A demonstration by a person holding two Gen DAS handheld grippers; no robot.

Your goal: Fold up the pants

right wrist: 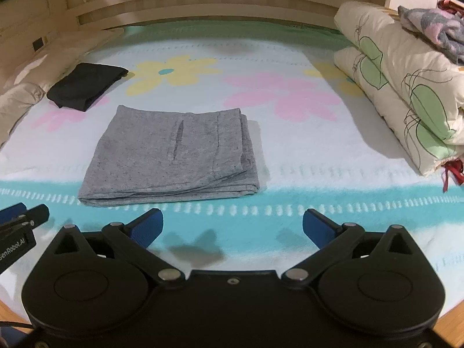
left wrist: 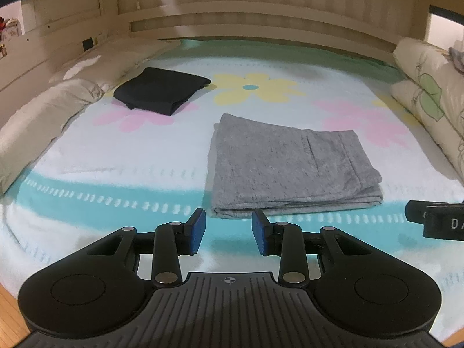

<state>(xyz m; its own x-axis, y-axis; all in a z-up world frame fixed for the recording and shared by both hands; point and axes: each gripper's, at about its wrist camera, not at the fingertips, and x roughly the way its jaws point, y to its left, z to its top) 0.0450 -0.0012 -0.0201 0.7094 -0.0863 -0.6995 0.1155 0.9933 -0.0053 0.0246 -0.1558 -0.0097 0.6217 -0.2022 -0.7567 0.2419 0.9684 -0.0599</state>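
Observation:
Grey pants (left wrist: 290, 168) lie folded into a flat rectangle on the flowered bed cover (left wrist: 116, 150); they also show in the right wrist view (right wrist: 174, 156). My left gripper (left wrist: 229, 226) is open and empty, just in front of the fold's near edge. My right gripper (right wrist: 232, 226) is wide open and empty, in front of and to the right of the grey pants. The right gripper's side shows in the left wrist view (left wrist: 435, 220). The left gripper's tip shows in the right wrist view (right wrist: 20, 214).
Folded black pants (left wrist: 161, 91) lie at the back left, also in the right wrist view (right wrist: 87, 85). A beige pillow (left wrist: 37, 116) lines the left side. A folded quilt (right wrist: 406, 87) sits at the right. The wooden headboard (left wrist: 261, 17) closes the back.

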